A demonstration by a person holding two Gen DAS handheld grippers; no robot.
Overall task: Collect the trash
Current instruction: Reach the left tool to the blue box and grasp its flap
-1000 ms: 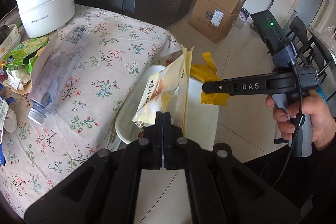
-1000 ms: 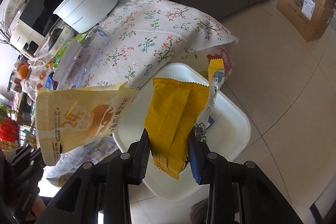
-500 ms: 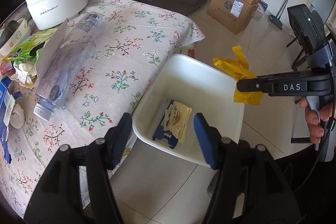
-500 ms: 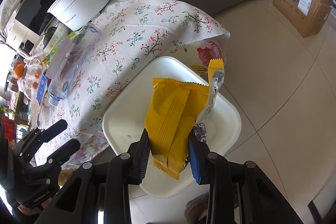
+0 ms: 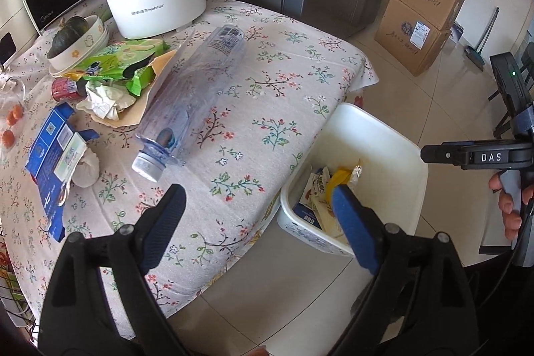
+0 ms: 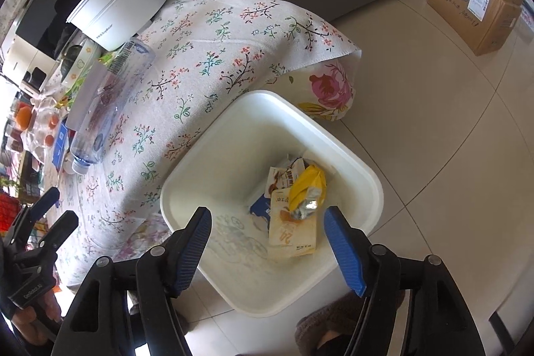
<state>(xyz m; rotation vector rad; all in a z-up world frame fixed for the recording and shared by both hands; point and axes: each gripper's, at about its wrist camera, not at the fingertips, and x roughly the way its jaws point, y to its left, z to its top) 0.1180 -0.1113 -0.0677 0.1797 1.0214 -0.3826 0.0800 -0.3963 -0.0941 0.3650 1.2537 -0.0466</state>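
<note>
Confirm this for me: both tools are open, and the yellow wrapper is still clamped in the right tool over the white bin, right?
Not quite. The yellow crinkled wrapper lies inside the white plastic bin; the right wrist view shows the right tool open and holding nothing. The left tool is open too.

left gripper point(image 5: 258, 222): black arms, blue ribbed pads | right gripper point(image 6: 268, 241): same, silver screws, "DAS" lettering

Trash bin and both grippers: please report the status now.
Left gripper open, empty. Right gripper open above white bin. Yellow wrapper lies inside. Big bottle on table, nothing blocking.
</note>
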